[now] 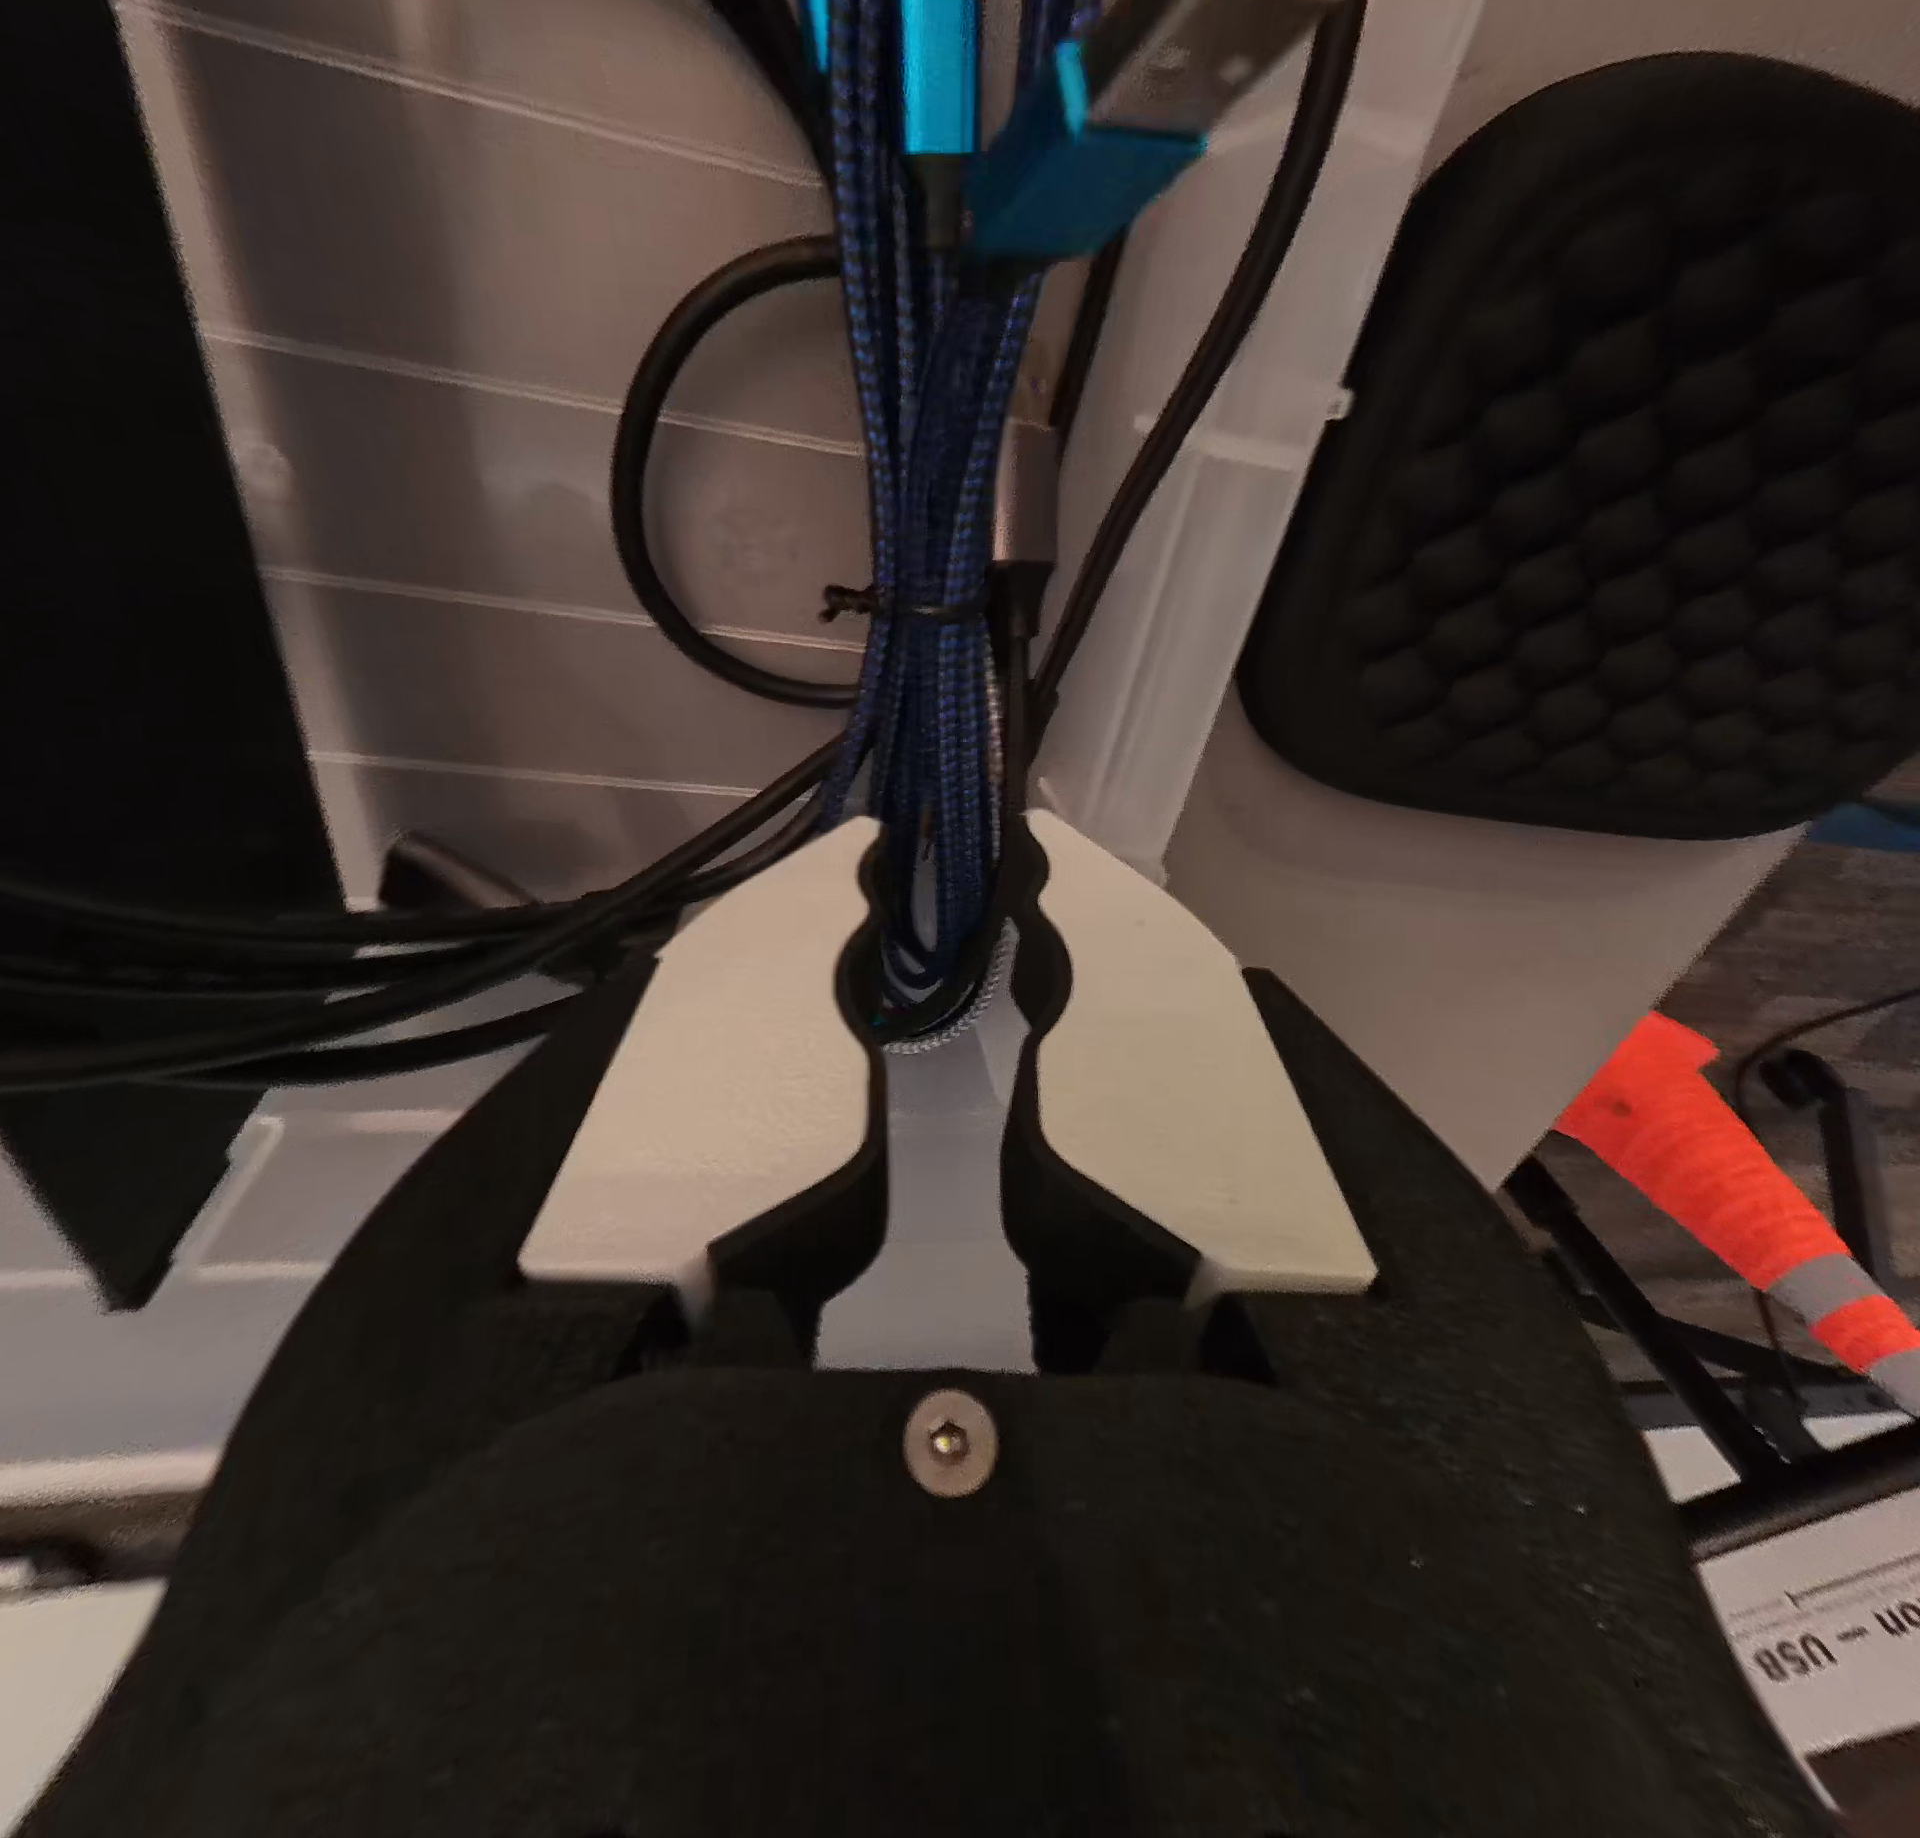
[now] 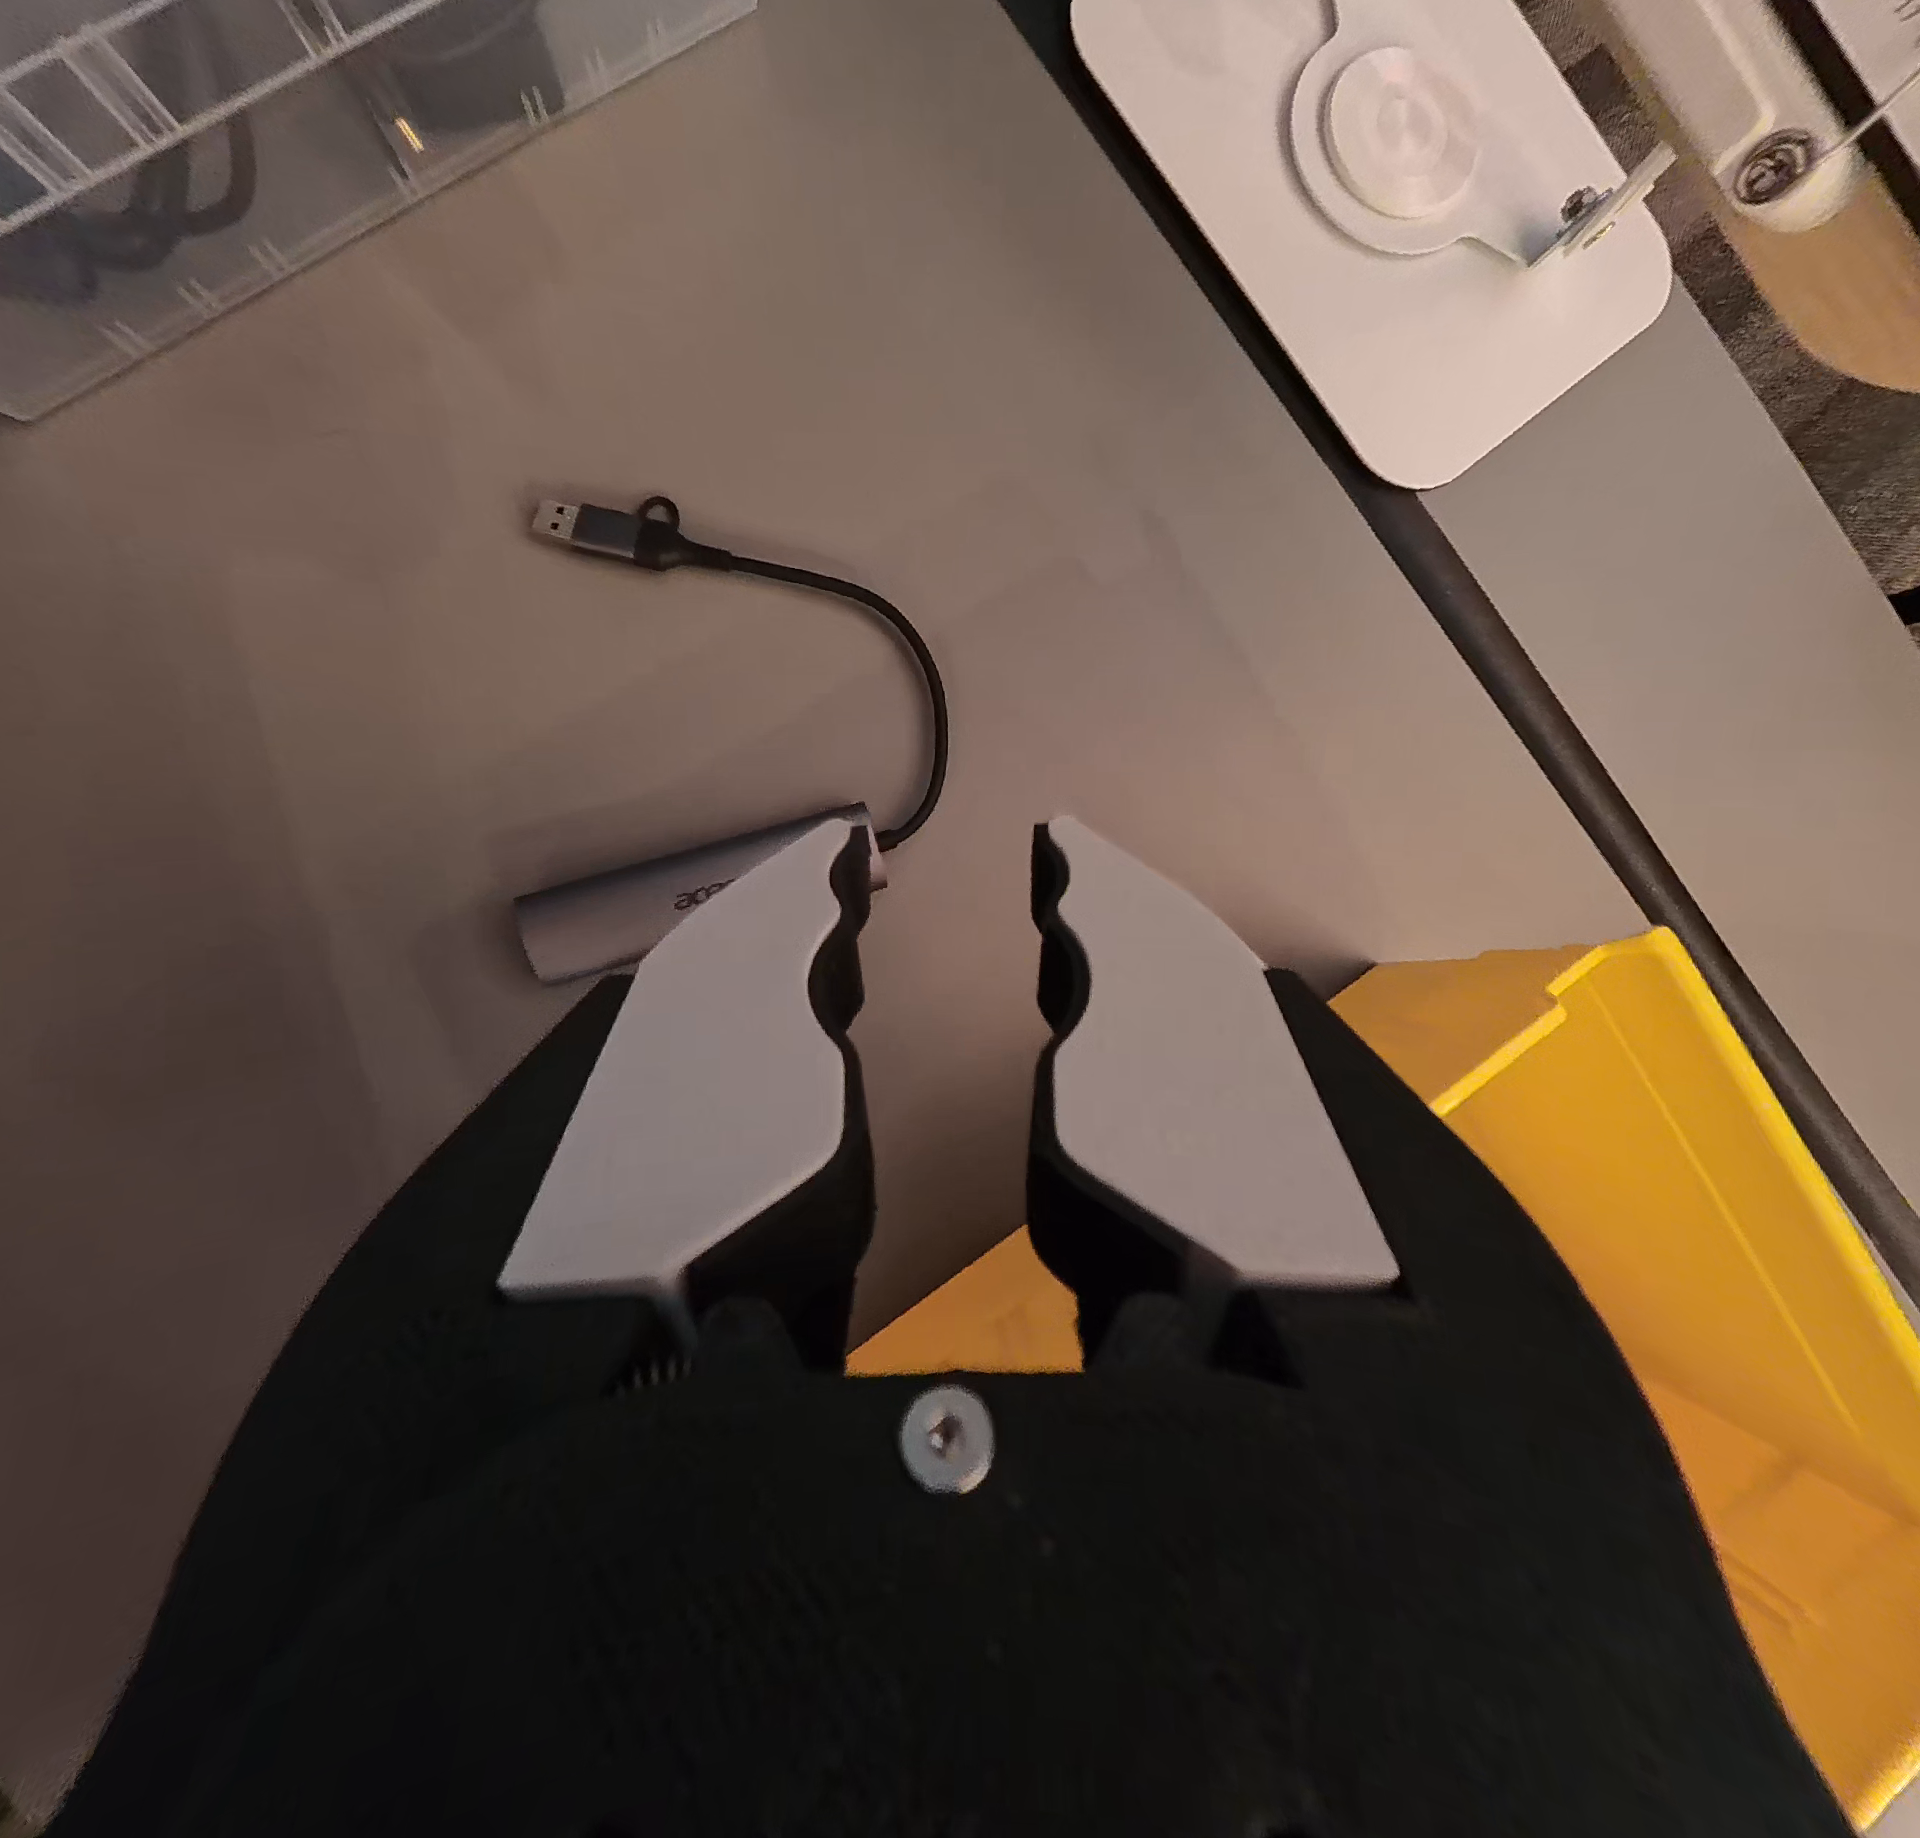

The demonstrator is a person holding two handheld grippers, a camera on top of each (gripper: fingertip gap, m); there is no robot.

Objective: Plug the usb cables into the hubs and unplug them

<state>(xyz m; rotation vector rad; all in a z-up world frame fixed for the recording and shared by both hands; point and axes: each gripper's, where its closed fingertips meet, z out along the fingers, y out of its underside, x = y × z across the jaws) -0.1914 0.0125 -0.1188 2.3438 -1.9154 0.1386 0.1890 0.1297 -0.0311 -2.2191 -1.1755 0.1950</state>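
Cables, item one: bundle of blue braided USB cables (image 1: 925,666), tied with a thin black twist tie (image 1: 883,609), gripped in the left claw (image 1: 948,858). Claw state: narrow, both white fingers (image 1: 748,1050) pressed on the looped end of the bundle. Light-blue connector shells (image 1: 940,63) and a silver plug show at the far end of the bundle, near the top edge of the left wrist view. Plain black cables (image 1: 312,967) trail off to the left; whether they touch the counter cannot be told.

Item two: clear plastic compartment box (image 2: 312,126), far left corner of the counter (image 2: 468,645).

Item three: grey USB hub (image 2: 634,905), lying flat mid-counter, partly hidden under the right claw's left finger; its short black lead (image 2: 914,687) curls away to a bare USB plug (image 2: 566,521) resting on the counter.

Item four: right claw (image 2: 945,853), moderately parted, holding nothing, poised above the hub's lead end.

Item five: yellow bin (image 2: 1558,1165), near right edge of the counter.

Step, as judged: fetching; nothing plugged yet. Next move likely calls for the right claw to steady the hub, and for one connector to be freed from the tied bundle and lined up with a port.
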